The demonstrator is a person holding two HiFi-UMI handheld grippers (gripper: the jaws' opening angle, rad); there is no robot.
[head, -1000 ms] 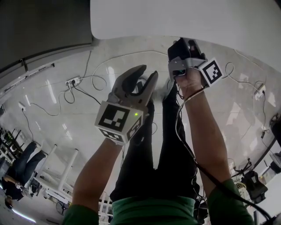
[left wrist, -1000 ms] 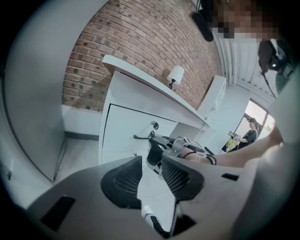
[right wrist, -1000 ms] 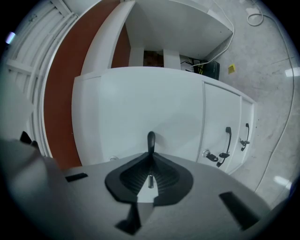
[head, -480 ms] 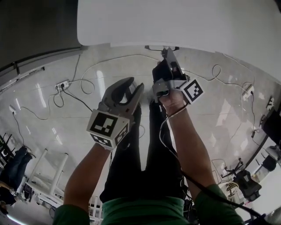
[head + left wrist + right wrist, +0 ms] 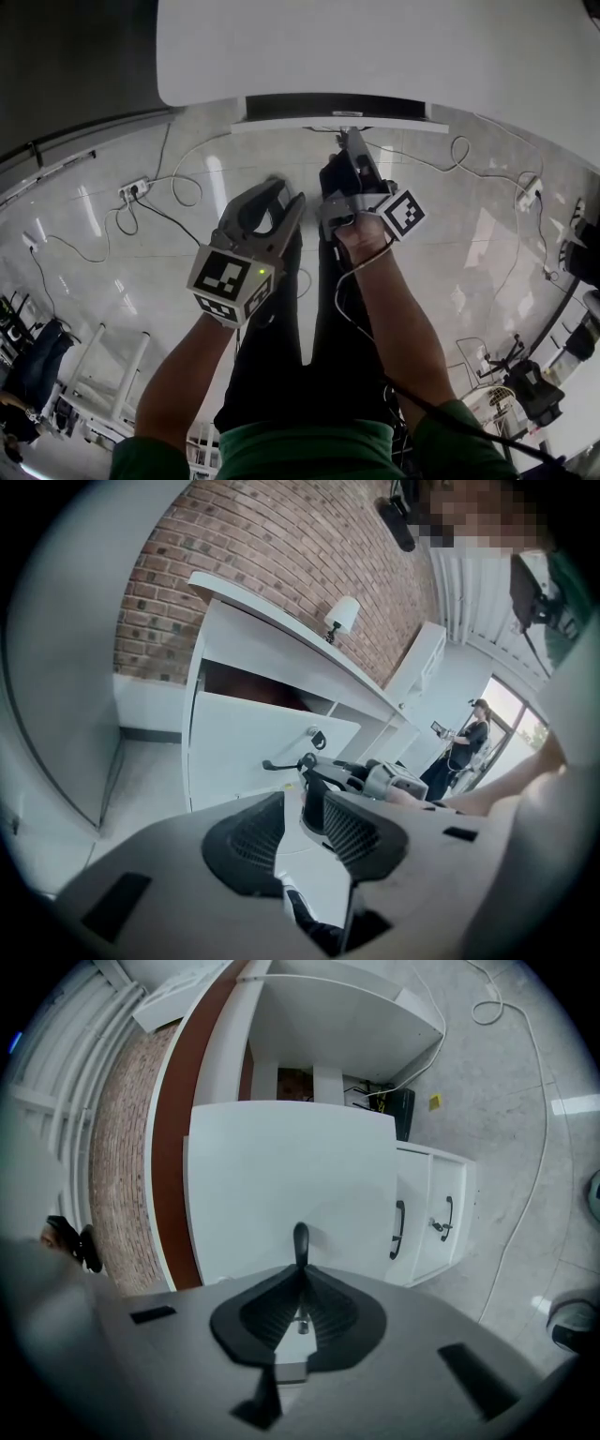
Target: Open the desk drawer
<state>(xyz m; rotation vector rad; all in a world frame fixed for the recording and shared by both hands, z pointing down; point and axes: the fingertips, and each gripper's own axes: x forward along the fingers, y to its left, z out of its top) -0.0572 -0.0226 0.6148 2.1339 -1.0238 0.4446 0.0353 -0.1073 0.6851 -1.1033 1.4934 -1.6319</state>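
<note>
Nearest, above the person's dark-trousered legs (image 5: 272, 356), the left tongs (image 5: 284, 194) hang over the pale floor (image 5: 141, 272) with their jaws spread apart and nothing between them. Just beyond and beside them, the right tongs (image 5: 349, 142) are pinched shut on the slim black handle (image 5: 300, 1239) at the middle of the white drawer (image 5: 291, 1166). That drawer stands a little way out from under the white tabletop (image 5: 375, 47), with a dark gap along its top, and cables (image 5: 187, 183) trail across the floor on either side.
</note>
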